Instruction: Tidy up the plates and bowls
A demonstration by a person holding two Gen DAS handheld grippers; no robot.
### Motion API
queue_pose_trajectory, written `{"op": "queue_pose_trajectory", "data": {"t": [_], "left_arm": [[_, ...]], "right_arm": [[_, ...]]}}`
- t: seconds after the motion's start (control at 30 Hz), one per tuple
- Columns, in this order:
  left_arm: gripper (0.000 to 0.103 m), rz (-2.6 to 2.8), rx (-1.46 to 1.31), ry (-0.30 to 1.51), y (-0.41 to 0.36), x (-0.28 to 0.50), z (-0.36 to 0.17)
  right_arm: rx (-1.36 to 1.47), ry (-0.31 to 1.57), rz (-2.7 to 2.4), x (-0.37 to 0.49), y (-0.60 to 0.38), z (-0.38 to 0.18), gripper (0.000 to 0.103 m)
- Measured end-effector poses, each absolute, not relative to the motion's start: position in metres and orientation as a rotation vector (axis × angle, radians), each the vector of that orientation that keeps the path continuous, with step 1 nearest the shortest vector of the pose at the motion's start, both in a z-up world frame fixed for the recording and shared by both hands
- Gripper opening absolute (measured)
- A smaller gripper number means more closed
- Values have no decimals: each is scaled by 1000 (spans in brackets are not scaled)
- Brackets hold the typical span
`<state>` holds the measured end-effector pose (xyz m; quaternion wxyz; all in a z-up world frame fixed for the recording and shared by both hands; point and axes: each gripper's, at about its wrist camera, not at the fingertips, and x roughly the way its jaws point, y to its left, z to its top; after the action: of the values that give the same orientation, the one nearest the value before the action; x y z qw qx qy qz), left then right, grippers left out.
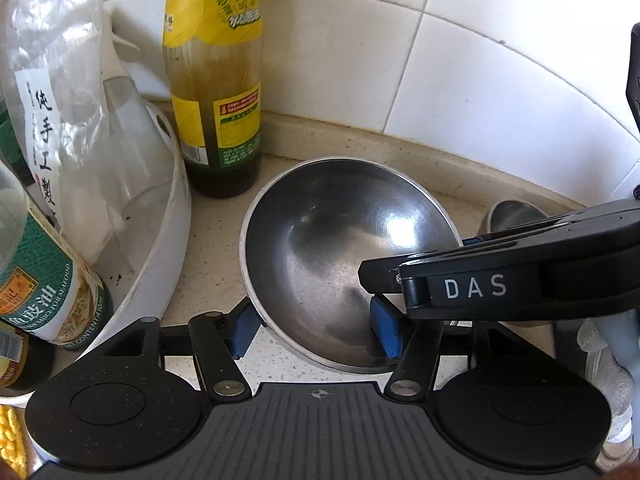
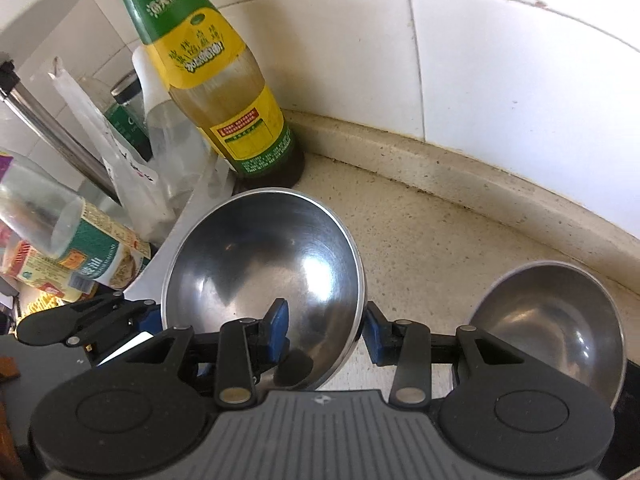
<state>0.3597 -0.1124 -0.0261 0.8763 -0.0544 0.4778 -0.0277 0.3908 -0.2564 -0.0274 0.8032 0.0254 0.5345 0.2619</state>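
Right tool [image 1: 404,280] marked "DAS"; bottle [image 1: 48,296] reads "FOR SEAFOOD".

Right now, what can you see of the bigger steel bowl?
The bigger steel bowl is round, of brushed metal with a bright rim. It is empty, scuffed inside and mouth up, over the speckled countertop in front of a sauce bottle. The left gripper straddles its left wall and the right gripper its right wall, each with one blue pad inside and one outside. Whether they press is unclear.

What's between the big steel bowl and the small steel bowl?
Bare countertop and the right gripper's blue pad, in the right wrist view.
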Motion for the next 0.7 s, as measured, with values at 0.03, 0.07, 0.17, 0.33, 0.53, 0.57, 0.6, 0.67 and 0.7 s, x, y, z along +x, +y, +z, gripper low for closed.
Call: {"op": "queue_pose_trajectory", "data": {"t": [0.03, 0.07, 0.17, 0.33, 0.53, 0.57, 0.6, 0.67, 0.7], "left_arm": [[66, -62, -111, 993, -113, 358, -24], [66, -67, -109, 988, -114, 355, -21], [67, -83, -104, 973, -118, 350, -14], [68, -122, -87, 950, -127, 331, 3], [71, -176, -59, 935, -141, 304, 17], [71, -187, -56, 935, -142, 299, 19], [72, -196, -54, 936, -143, 294, 20], [72, -214, -45, 937, -149, 287, 21], [72, -222, -39, 938, -151, 283, 21]], "right_arm": [[55, 1141, 559, 388, -258, -24, 50], [55, 1135, 556, 385, -260, -20, 50], [60, 1125, 548, 378, -267, -12, 50], [66, 1112, 524, 357, -281, 4, 50], [72, 1110, 489, 327, -297, 17, 50], [74, 1110, 484, 322, -300, 18, 50], [77, 1110, 479, 318, -303, 18, 50], [83, 1116, 471, 309, -308, 18, 50], [85, 1120, 466, 305, -309, 18, 50]]}}
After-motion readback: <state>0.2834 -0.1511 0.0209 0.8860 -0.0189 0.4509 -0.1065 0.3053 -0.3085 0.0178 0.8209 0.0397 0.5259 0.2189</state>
